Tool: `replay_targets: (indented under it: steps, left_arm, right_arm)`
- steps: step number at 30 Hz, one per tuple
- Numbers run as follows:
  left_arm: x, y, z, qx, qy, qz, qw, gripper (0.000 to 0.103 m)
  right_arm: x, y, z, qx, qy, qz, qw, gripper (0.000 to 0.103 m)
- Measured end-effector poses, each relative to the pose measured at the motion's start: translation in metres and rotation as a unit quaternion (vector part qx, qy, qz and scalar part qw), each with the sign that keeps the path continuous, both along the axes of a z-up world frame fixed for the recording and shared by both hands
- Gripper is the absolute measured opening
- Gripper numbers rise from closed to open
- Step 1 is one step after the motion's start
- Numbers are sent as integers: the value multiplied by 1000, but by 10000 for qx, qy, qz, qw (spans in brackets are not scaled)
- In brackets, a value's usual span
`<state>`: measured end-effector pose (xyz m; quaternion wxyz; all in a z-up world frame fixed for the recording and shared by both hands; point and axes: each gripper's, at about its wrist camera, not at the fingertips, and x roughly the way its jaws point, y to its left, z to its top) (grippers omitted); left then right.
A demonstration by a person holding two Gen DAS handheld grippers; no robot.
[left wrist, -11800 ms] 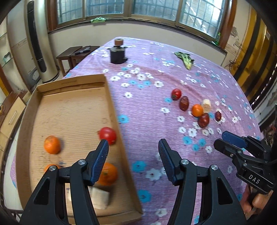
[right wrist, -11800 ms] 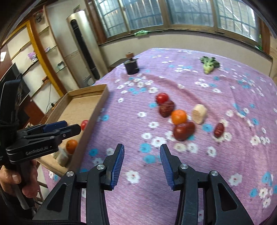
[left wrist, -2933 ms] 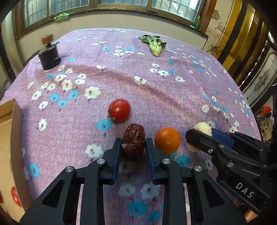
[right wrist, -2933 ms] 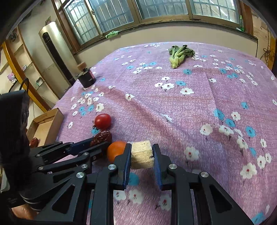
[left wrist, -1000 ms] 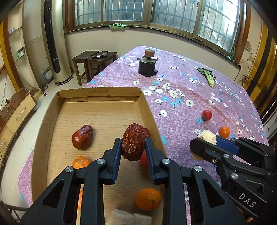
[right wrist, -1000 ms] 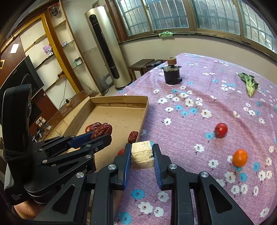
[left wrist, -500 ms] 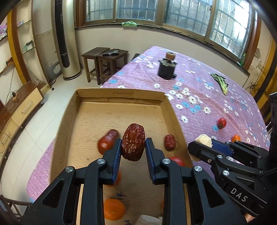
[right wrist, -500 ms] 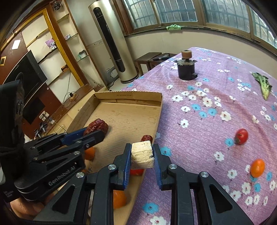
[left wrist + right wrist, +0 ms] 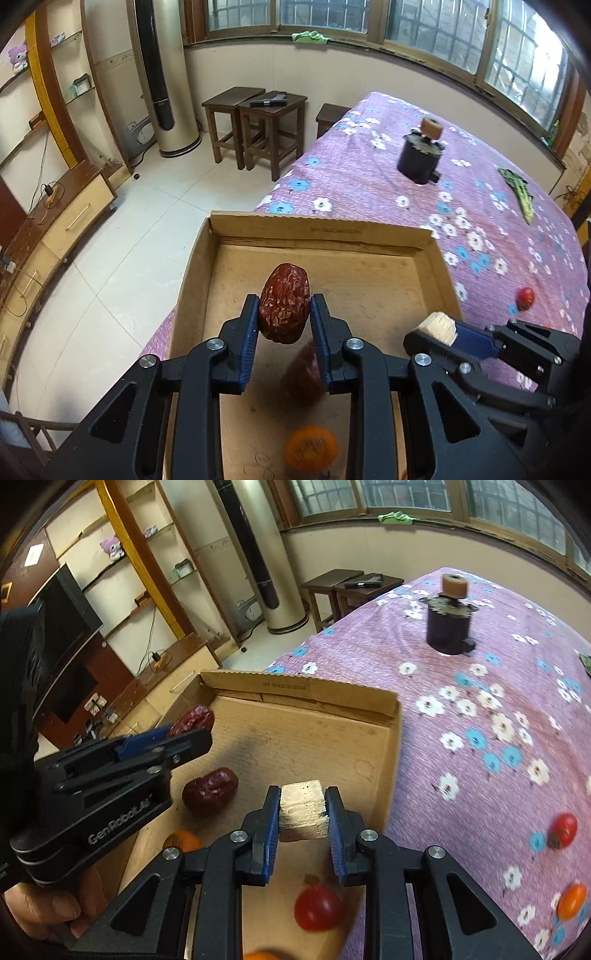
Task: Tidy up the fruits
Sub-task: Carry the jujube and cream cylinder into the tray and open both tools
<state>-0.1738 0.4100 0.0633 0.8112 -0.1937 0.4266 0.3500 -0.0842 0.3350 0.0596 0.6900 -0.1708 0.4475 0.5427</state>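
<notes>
Left claw: clamped on wrinkled red date, angled down over cardboard tray at the tabletop's edge. Right claw: clamped on pale cut chunk, angled down over the tray's right side.

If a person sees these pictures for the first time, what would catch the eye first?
Probably the wrinkled red date clamped in the left gripper above the cardboard box. Next, the pale block pinched in the right gripper over the same box, where another date and a tomato already lie.
</notes>
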Motion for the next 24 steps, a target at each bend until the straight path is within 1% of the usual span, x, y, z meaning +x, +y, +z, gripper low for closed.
replay_targets:
  steps: [6,11,13,17,18,21,24]
  left_arm:
    - [7,8,-17,-206,242,65,9995,25]
    - [9,8,-26,-313,376,51,9988,25]
    - [11,7,-26,-260,415,42,9988,25]
    - [10,6,-26,-263,458,106,9985,25]
    - [9,6,-25,-276,450,138,9985,26]
    - [3,5,-21,-261,379,223,9987,27]
    - [0,1,-16,-192,313,244,9990,28]
  right_arm:
    - [-8,15,-15,-296,-39,265,9992,24]
    - [-11,16,-22,-402,-104,294,9987,24]
    - [-11,15,-24,-395,-81,299,9987,28]
    - [-13,13,-24,-420,-171,297,9985,29]
    - [-14,12,-23,-408,-173,302,9986,32]
    - [-15,7,-19,-350,-223,287,9987,37]
    - [-15,-2,-14,-282,-225,254,9990,40]
